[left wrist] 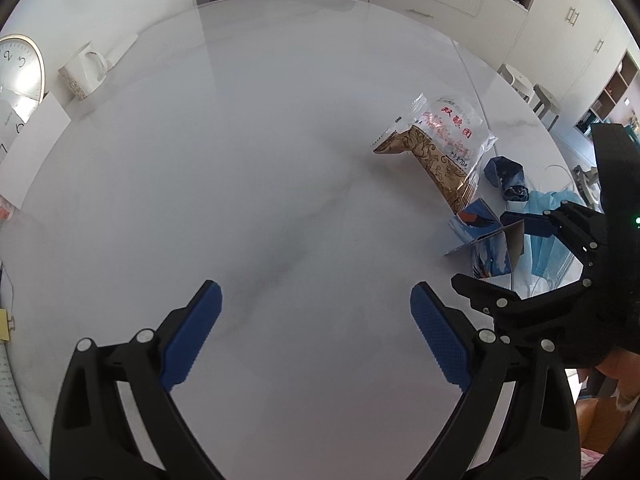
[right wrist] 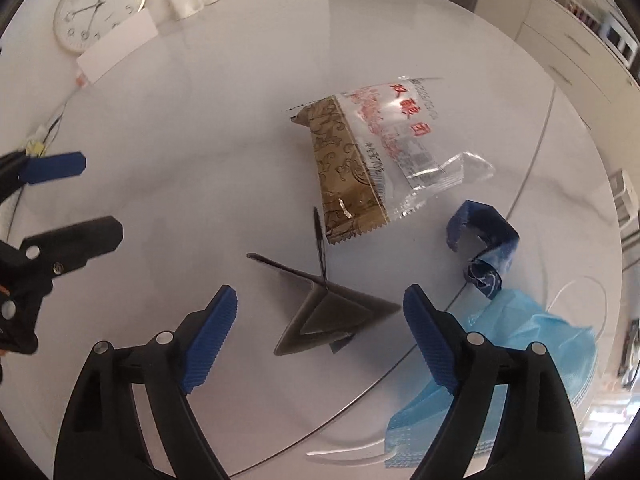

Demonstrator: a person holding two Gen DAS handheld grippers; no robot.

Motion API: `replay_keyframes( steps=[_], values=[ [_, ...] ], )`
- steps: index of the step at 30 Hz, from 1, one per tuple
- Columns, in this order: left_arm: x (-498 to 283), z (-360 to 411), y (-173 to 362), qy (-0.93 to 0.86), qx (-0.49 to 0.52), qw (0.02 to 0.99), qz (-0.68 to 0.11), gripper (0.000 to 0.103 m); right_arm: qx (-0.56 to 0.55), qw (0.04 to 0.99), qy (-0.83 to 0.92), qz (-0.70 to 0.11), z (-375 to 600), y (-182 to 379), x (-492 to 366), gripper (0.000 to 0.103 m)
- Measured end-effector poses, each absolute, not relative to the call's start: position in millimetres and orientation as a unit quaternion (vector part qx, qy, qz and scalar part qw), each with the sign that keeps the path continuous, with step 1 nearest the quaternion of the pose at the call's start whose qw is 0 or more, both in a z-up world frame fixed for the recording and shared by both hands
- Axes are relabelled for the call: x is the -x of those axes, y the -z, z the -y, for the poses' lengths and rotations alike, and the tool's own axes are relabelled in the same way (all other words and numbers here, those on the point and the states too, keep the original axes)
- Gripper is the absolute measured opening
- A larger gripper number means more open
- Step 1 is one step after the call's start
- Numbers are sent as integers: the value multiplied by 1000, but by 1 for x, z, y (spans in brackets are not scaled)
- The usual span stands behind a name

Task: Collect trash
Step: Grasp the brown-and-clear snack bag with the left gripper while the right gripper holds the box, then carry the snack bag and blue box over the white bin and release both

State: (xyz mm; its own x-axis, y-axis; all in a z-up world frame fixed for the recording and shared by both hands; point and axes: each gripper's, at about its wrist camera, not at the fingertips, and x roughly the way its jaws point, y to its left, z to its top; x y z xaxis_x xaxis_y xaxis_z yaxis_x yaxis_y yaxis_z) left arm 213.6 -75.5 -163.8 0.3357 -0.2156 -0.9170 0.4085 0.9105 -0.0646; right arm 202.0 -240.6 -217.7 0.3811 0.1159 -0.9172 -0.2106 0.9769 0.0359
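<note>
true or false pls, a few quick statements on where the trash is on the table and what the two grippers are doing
1. The right gripper is open, with the folded card between its fingers but not pinched. True.
2. The left gripper is holding the snack wrapper. False: it is open over bare table, with the wrapper lying apart from it.
3. The blue mask hangs over the table's edge. True.
4. The mug stands among the trash. False: it stands far across the table, near the clock.
5. The crumpled blue paper lies between wrapper and mask. True.
</note>
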Motion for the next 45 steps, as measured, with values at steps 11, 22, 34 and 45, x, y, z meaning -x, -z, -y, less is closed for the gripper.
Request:
replay_keyframes(
  steps=[11,22,34,45],
  values=[
    [-222,73,173,179,-71,811,-553,91,85,809,-183,-552,249,218,-215,45],
    [-245,122,164,287,-121,799,-515,95,-46,826,-155,-540,285,172,-170,45],
    [-291,245,193,432,-272,698,-502,95,-106,832,-108,-533,325,148,-116,46],
    [-281,246,208,406,-259,705,-521,46,-133,835,-107,-523,339,143,-103,46]
  ],
)
